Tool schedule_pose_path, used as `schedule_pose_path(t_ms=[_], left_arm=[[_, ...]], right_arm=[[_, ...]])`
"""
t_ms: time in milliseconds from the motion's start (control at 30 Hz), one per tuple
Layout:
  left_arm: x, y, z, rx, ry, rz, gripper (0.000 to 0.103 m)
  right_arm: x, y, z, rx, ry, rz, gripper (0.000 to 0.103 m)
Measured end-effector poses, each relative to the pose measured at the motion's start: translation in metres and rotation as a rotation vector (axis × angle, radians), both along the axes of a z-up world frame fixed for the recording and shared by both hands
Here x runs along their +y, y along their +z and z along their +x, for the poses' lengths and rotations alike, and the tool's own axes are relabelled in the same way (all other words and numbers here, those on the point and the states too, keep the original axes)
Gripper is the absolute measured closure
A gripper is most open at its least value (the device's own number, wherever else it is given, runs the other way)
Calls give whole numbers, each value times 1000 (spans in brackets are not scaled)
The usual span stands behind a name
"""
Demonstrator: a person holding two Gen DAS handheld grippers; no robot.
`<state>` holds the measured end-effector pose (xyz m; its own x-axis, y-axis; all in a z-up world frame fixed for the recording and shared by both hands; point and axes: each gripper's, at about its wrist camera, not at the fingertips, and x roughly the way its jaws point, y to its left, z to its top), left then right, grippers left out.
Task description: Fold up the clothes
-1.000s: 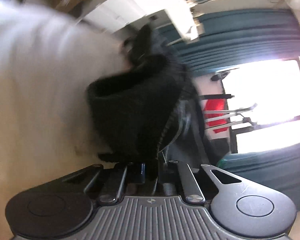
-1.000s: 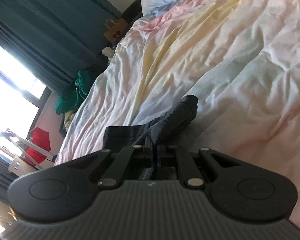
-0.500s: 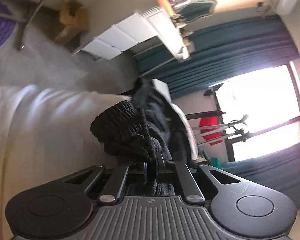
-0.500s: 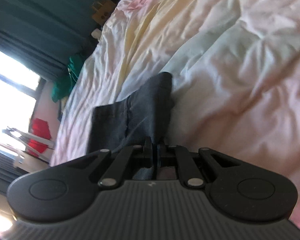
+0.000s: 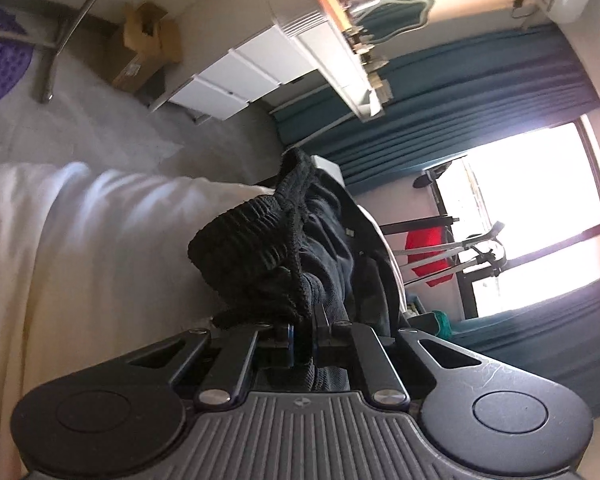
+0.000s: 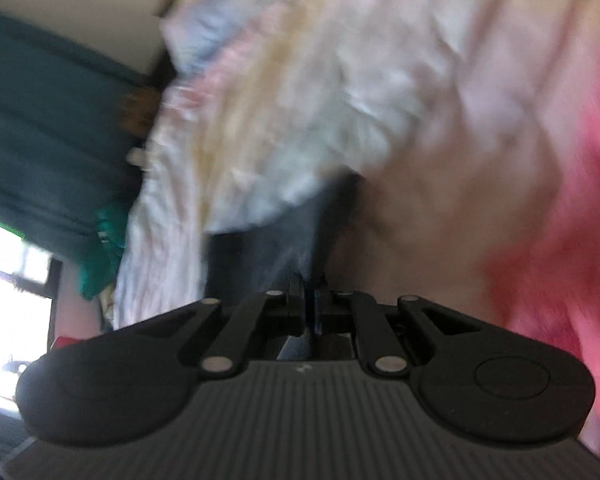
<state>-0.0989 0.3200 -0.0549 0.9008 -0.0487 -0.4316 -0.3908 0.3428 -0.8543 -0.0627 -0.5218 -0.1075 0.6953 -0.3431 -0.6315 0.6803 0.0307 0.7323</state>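
A dark garment with a ribbed elastic waistband [image 5: 260,236] bunches up in front of my left gripper [image 5: 305,320], which is shut on that waistband edge above the pale bed sheet [image 5: 80,248]. In the blurred right wrist view my right gripper [image 6: 309,285] is shut on dark grey cloth [image 6: 276,248] of the same garment, over the rumpled pastel bedding [image 6: 380,100]. The rest of the garment is hidden behind the bunched cloth.
The left wrist view shows a white drawer unit [image 5: 252,76], a cardboard box [image 5: 144,52], teal curtains [image 5: 460,92], a bright window [image 5: 532,216] and a red item on a rack [image 5: 424,244]. The right wrist view shows teal curtains [image 6: 52,140] and green cloth [image 6: 100,252] beside the bed.
Both grippers have stayed shut on the garment. The left one has swung so more room and floor show. The right one has moved fast, blurring its view, and the cloth hangs shorter before it.
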Motion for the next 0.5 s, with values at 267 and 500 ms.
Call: schedule_pose_path(t_ms=[267, 500], left_arm=[[8, -10, 5, 19, 1, -38, 94], [8, -13, 7, 26, 9, -54, 94]], right_arm=[[0, -6, 12, -18, 49, 7, 84], [-25, -21, 25, -97, 26, 57, 49]])
